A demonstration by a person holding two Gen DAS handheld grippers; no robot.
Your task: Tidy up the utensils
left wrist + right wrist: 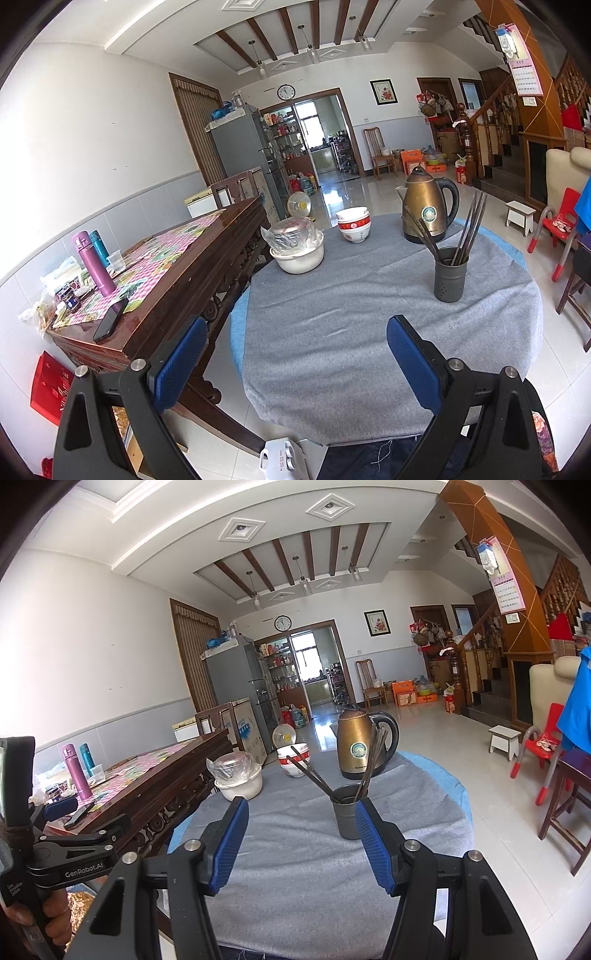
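Observation:
A dark grey utensil holder point(450, 274) stands upright on the round table's grey cloth point(351, 332), right of centre. Several dark chopsticks point(471, 225) stick out of it, fanned left and right. It also shows in the right wrist view point(346, 816) with its chopsticks point(310, 773). My left gripper point(295, 332) is open and empty, held over the table's near edge. My right gripper point(301, 814) is open and empty, just short of the holder, which sits by its right finger point(373, 843). The left gripper also shows in the right wrist view point(70, 808) at far left.
A bronze kettle point(424, 206), stacked red-and-white bowls point(353, 223) and a white pot with a bagged lid point(297, 245) stand at the table's far side. A wooden sideboard point(166, 266) with flasks, a cup and a phone is at left. Chairs stand at right.

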